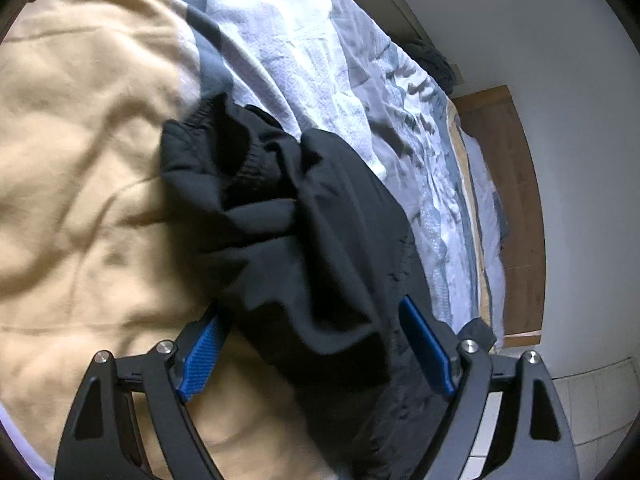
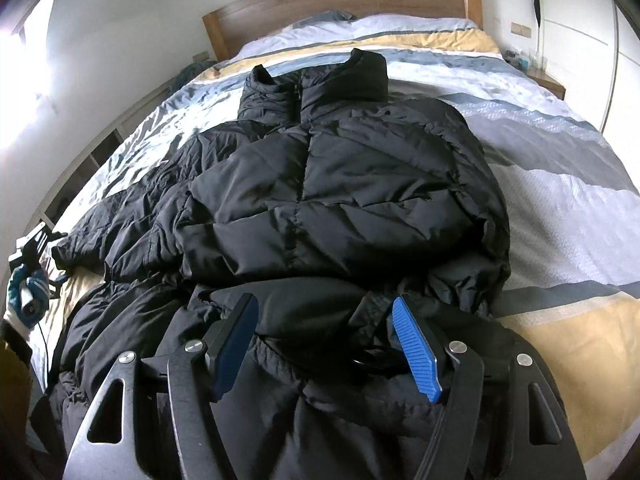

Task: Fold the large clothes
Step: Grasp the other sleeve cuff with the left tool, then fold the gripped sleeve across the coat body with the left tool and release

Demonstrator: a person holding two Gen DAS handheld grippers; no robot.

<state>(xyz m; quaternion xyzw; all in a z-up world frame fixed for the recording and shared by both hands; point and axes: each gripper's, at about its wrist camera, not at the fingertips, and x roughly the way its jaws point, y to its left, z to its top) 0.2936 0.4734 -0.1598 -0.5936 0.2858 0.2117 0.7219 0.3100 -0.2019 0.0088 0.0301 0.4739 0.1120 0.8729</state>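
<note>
two hand-held grippers, both spread over one black jacket (image 2: 340, 184)

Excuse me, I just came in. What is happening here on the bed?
A person with a handheld gripper in each hand is folding a black quilted puffer jacket that lies on a bed with a striped grey, white and yellow cover. The jacket lies front up, its collar toward the wooden headboard. The right gripper is at the hem, jaws open around a fold of fabric. The left gripper is at the jacket's side, jaws open too, with black fabric between them. Neither has clamped yet.
</note>
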